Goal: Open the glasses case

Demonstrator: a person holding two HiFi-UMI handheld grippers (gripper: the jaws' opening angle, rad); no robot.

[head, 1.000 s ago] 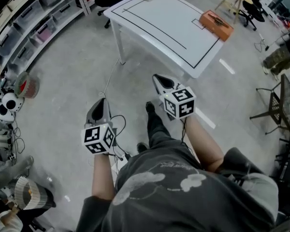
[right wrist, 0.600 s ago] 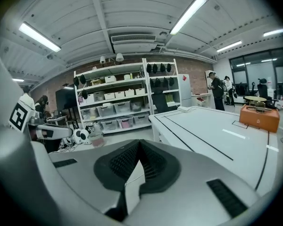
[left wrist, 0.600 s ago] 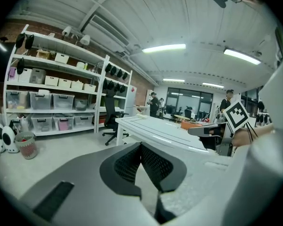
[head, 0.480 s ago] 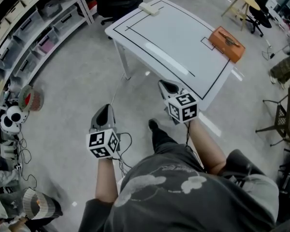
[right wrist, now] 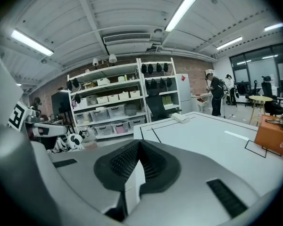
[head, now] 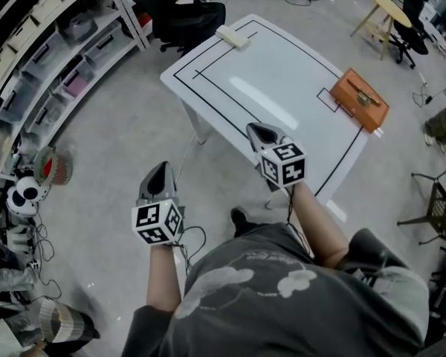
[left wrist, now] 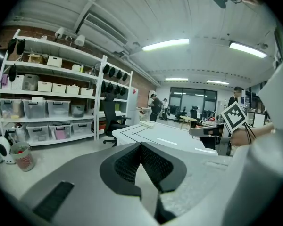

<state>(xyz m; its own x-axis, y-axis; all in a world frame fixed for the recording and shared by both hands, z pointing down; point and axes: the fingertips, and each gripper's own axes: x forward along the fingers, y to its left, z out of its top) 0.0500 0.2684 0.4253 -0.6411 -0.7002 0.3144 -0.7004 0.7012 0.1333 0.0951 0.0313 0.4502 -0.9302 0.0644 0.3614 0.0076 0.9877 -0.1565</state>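
Nearest the camera is the person's grey printed shirt point(head: 282, 296), with both bare forearms reaching forward from it. The left tongs point(head: 159, 169) hang over the grey floor point(head: 111, 132), clear of the counter; in the left gripper view the ribbed pads meet at their tips with nothing between them. The right tongs point(head: 262, 131) are a little further forward, and from the head view they show over the near edge of the white counter point(head: 267, 65) – their jaws too are pressed together and hold nothing. A dark shoe point(head: 240, 216) shows on the floor between the two arms, and thin cables point(head: 189, 236) trail beside the left wrist.

The counter top carries a black-lined rectangle. At its right end lies the glasses case point(head: 359, 99), orange-brown and shut, with a dark clasp on its lid; it rests against a small black-lined square, well apart from both tongs. On the far left corner sits a small cream block point(head: 232, 36).

Beyond the counter stands a black office chair point(head: 189, 13), and along the left run white shelves point(head: 37, 43) with storage bins – a panda-faced toy point(head: 22, 198) sits on the floor at their foot
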